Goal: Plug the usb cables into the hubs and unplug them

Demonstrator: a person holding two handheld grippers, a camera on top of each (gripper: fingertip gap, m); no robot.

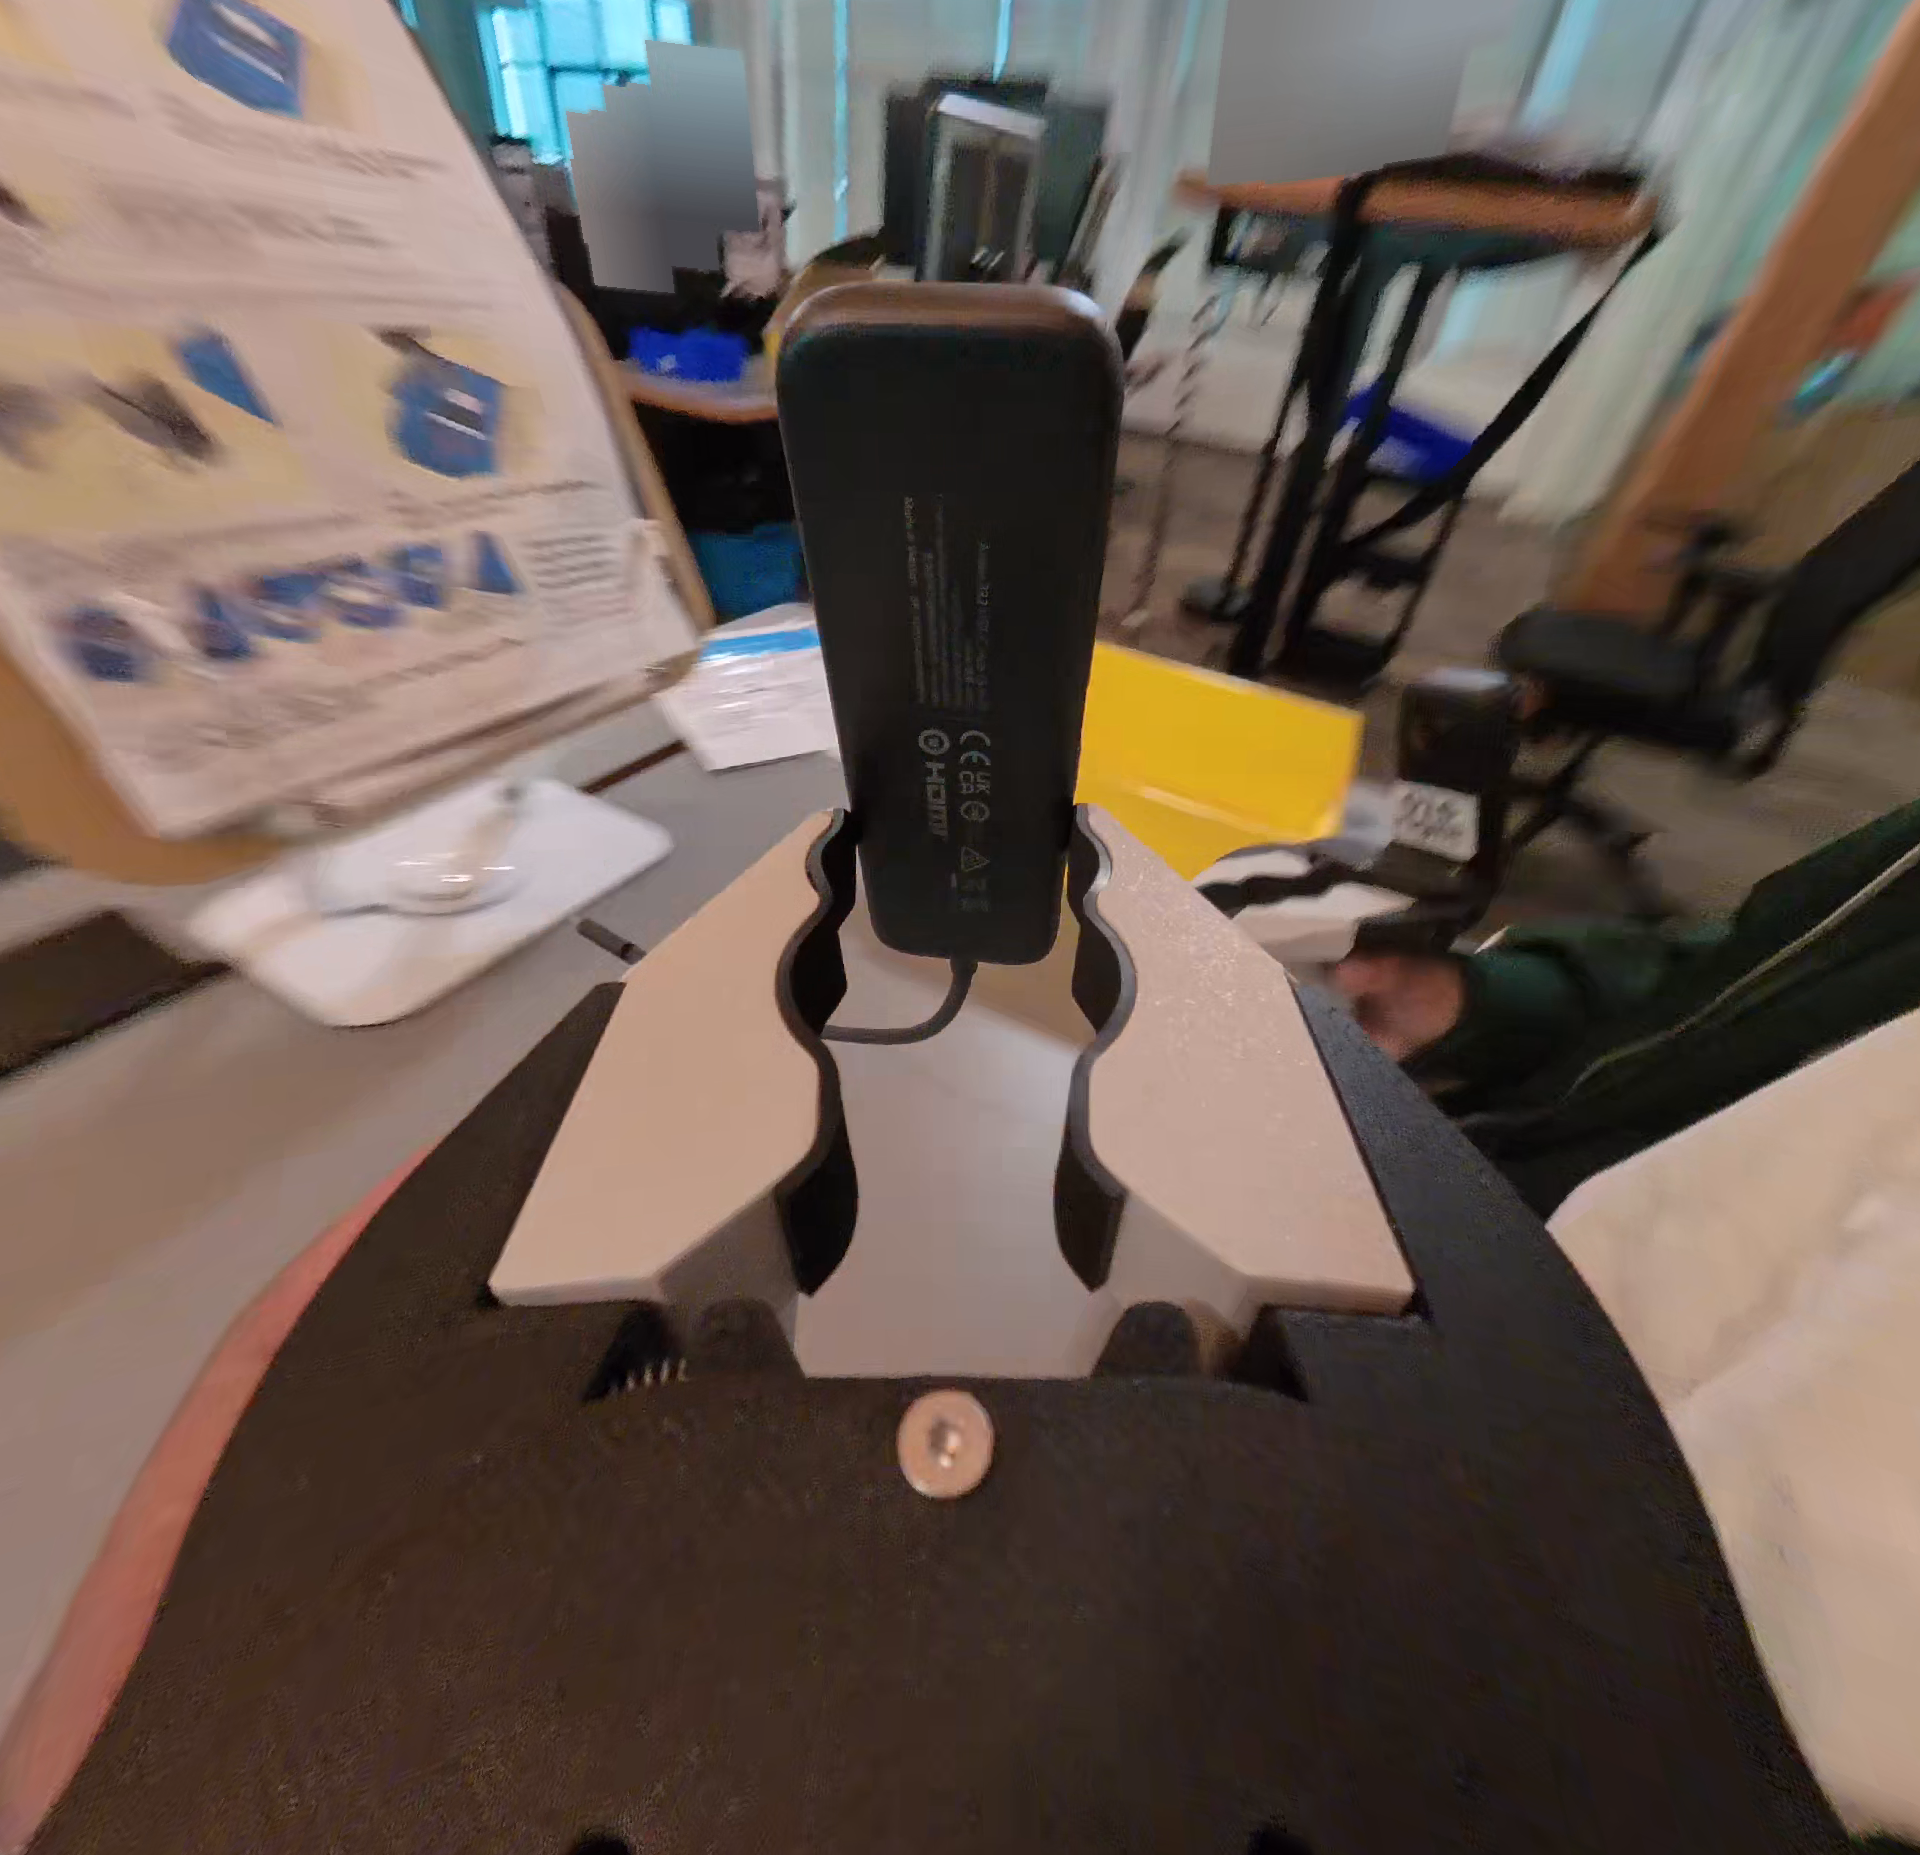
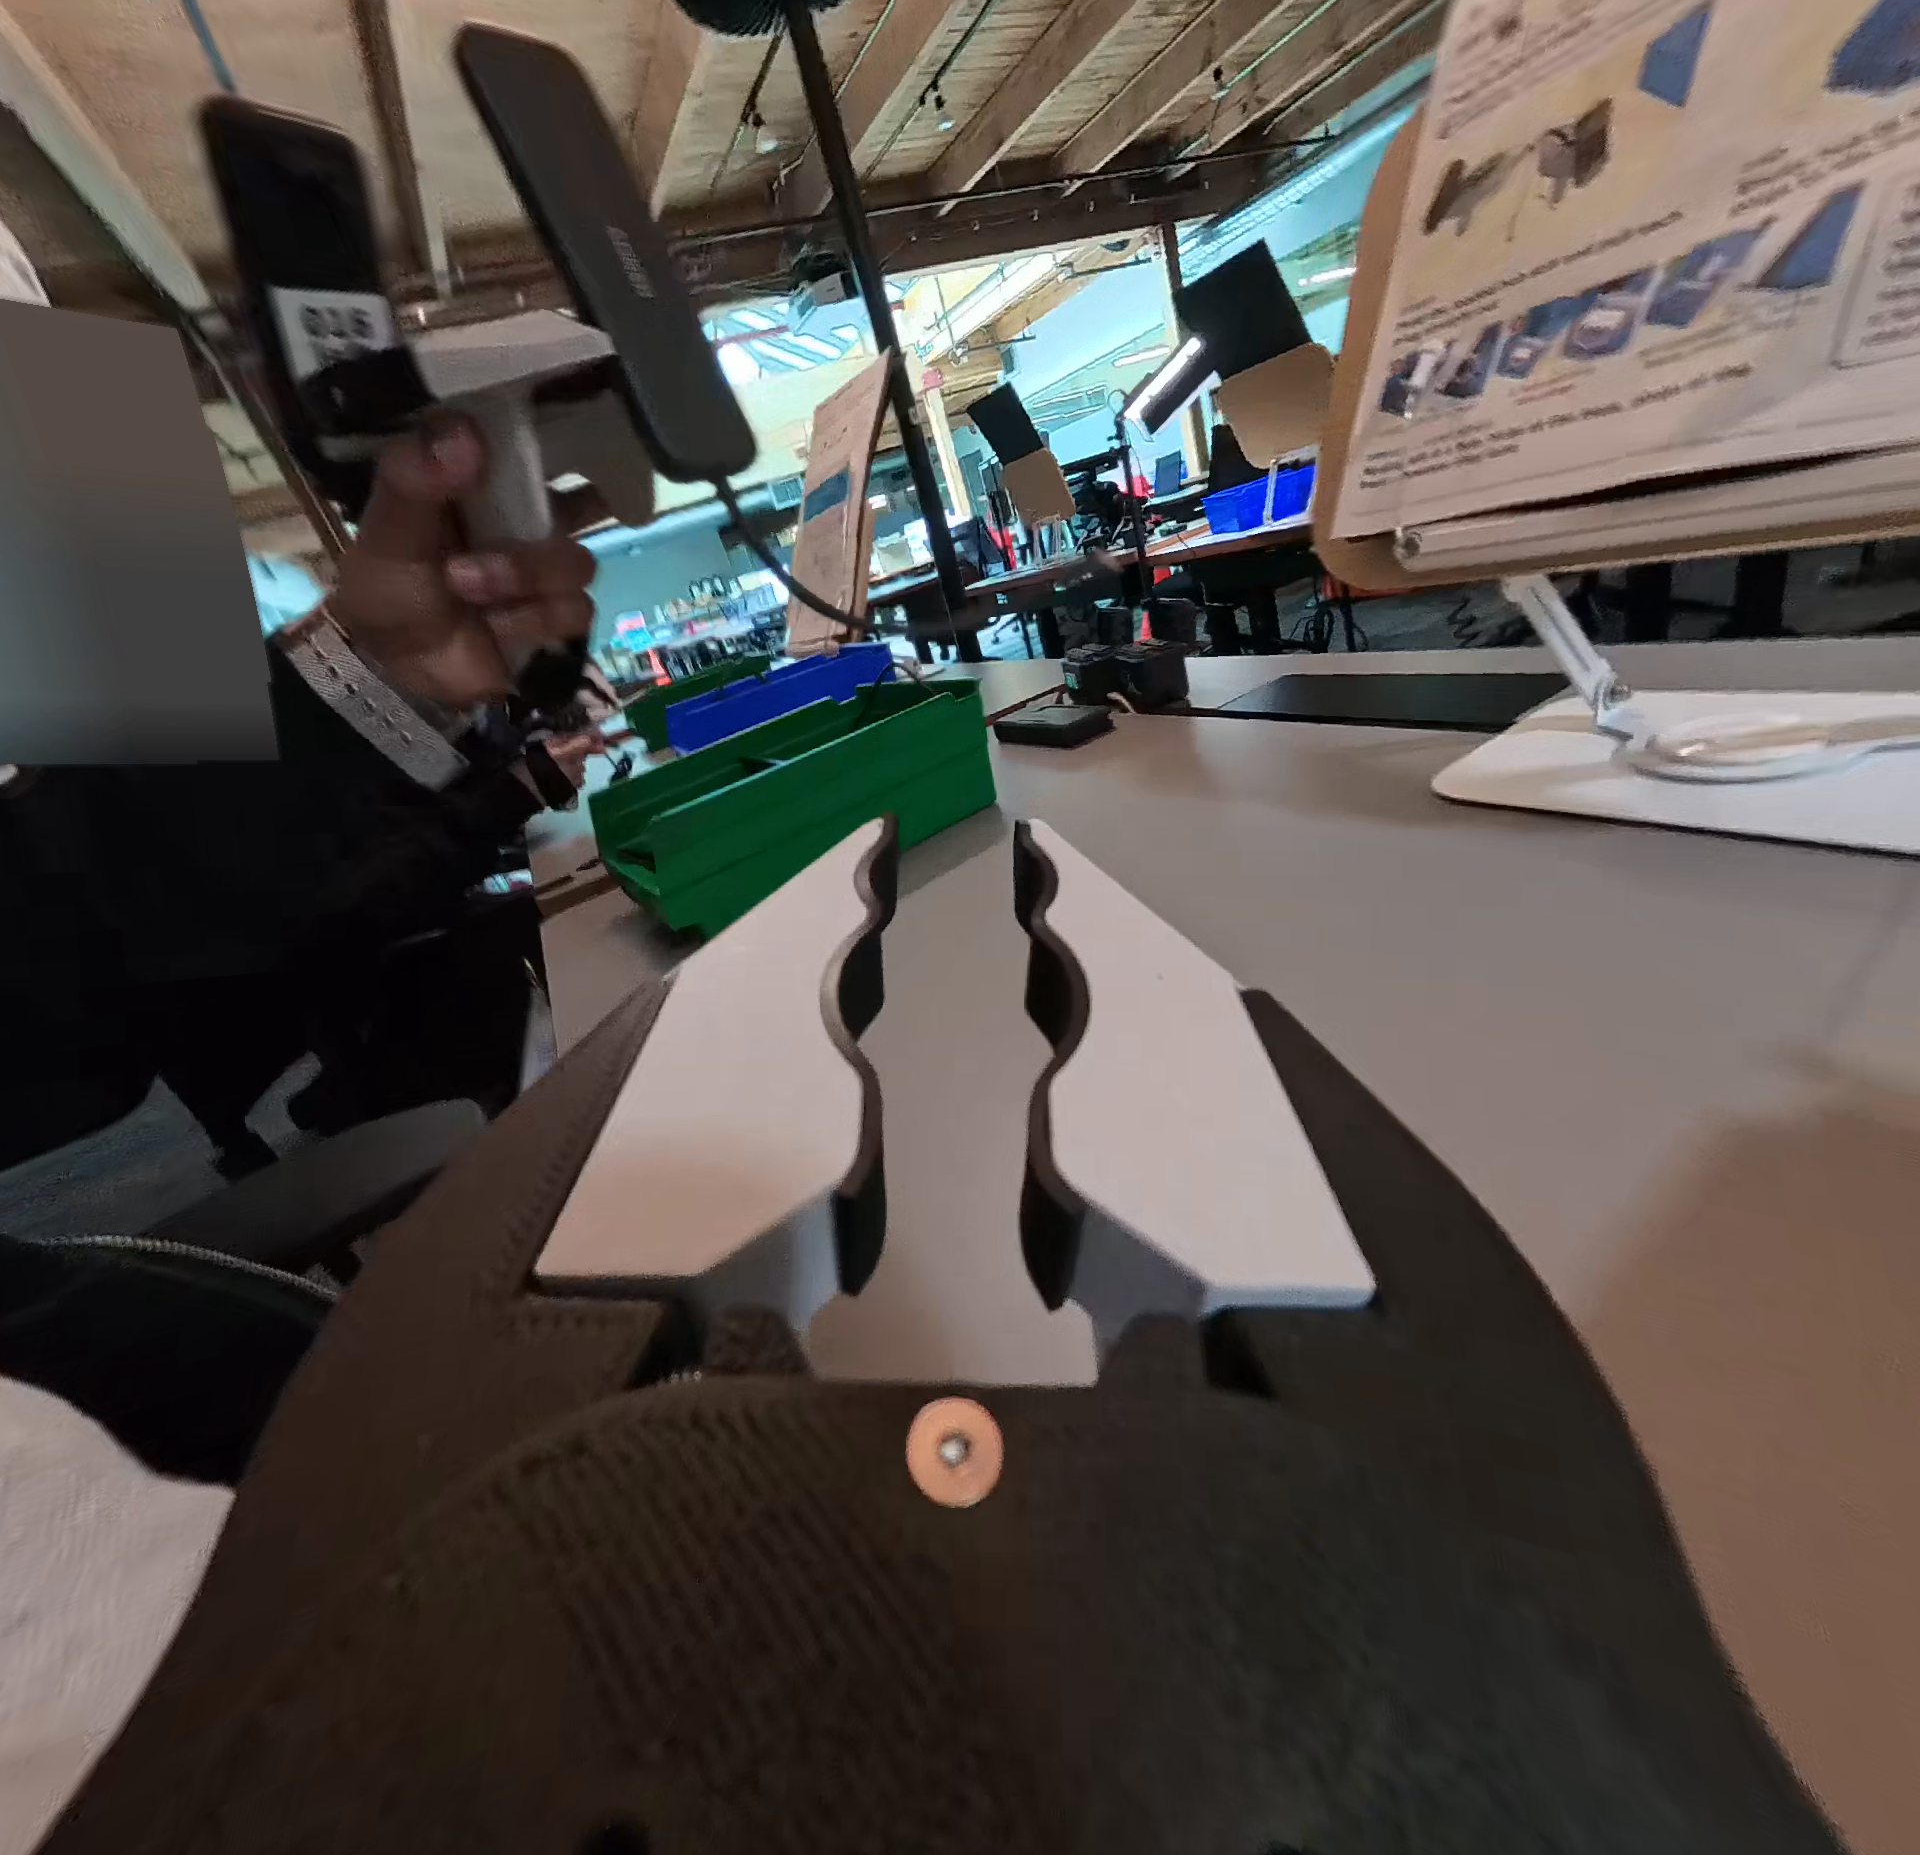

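My left gripper [image 1: 956,849] is shut on a dark USB hub [image 1: 951,600] and holds it upright in the air, underside toward the camera. The hub's thin black cable [image 1: 914,1021] curls down between the fingers. In the right wrist view the same hub [image 2: 603,247] is held high at upper left by the other gripper in a person's hand [image 2: 468,569], its cable [image 2: 769,558] hanging down. My right gripper [image 2: 951,849] is open and empty, low over the grey table [image 2: 1351,974]. No USB plug shows near either gripper.
A green bin [image 2: 810,797] and a blue bin [image 2: 779,688] stand ahead to the left. A tilted instruction sheet on a white stand [image 2: 1683,756] sits right, also in the left wrist view [image 1: 436,891]. A yellow bin [image 1: 1216,756] lies behind the hub. A dark sleeve [image 1: 1662,1016] is right.
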